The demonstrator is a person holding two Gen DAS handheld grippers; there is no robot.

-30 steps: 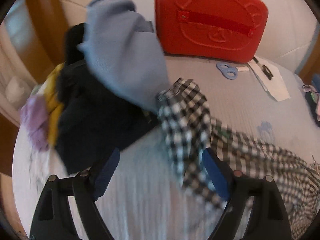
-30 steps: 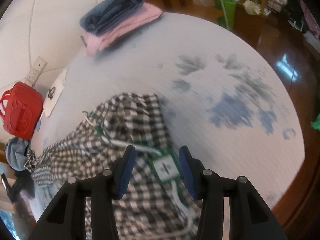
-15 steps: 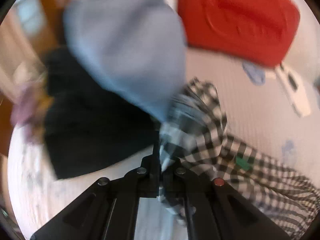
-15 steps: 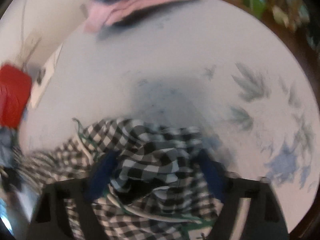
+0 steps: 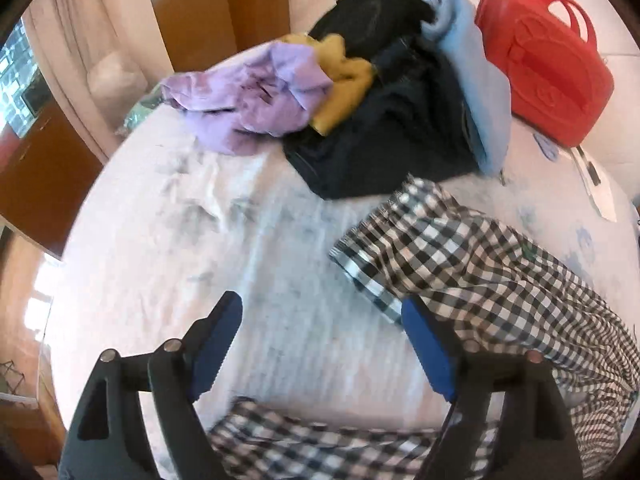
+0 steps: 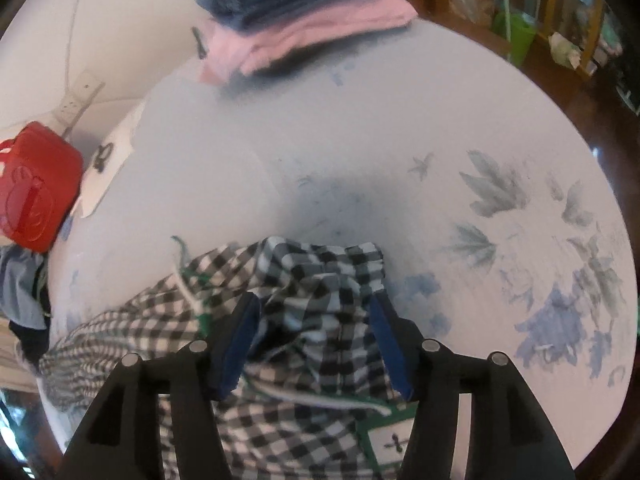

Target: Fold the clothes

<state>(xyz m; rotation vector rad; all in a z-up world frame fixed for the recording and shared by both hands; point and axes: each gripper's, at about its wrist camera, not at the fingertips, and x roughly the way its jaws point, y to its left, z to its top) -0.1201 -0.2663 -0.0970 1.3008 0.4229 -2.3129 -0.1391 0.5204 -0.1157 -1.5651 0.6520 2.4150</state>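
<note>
Now both fingers spread, checked garment [image 5: 472, 264] hem beside left gripper [image 5: 320, 344], bare bedsheet [image 6: 280, 152] ahead.

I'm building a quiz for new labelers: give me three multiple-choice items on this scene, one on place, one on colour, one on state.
1. Where is the folded stack?
A. on the floor
B. at the table's far edge
C. inside the case

2. What colour is the case?
A. green
B. white
C. red

3. How is the left claw?
A. open, holding nothing
B. shut on the checked garment
C. shut on the case

Answers: B, the stack lies at the far rim of the table; C, its shell is red; A, its jaws stand wide apart over bare cloth.
</note>
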